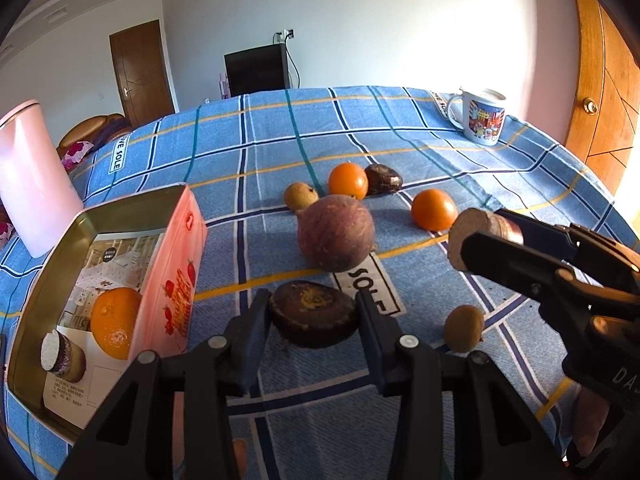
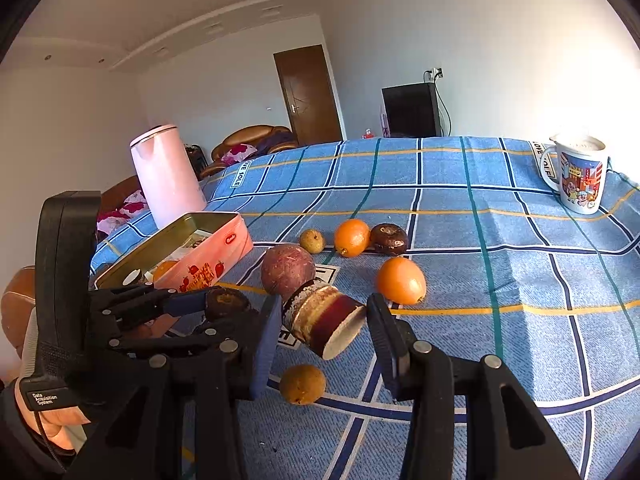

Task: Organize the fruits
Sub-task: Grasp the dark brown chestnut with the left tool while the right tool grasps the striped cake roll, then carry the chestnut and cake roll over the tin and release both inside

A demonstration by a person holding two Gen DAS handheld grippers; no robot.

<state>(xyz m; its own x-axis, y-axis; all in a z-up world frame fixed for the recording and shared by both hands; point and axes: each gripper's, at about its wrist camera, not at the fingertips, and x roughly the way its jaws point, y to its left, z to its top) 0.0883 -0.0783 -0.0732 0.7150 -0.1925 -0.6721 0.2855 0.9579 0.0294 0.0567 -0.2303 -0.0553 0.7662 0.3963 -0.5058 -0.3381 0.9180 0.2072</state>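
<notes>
Left gripper (image 1: 314, 316) jaws clamped on dark fruit (image 1: 313, 313); right gripper (image 2: 324, 330) jaws spread around cane piece (image 2: 322, 318), contact unclear. Tin (image 1: 176, 264) wall lower left; bare tabletop (image 2: 520, 280) right.

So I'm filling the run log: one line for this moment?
left gripper: around dark fruit | right gripper: around cane piece, contact unclear | tin: orange inside

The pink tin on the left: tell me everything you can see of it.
The pink tin is a rectangular metal box, open, no lid in view, gold-coloured inside, with red strawberry print on its long side. It sits flat on the blue checked cloth, in front of the pink kettle. Inside lie printed paper, an orange and a cut sugarcane piece. Neither claw touches it.
</notes>
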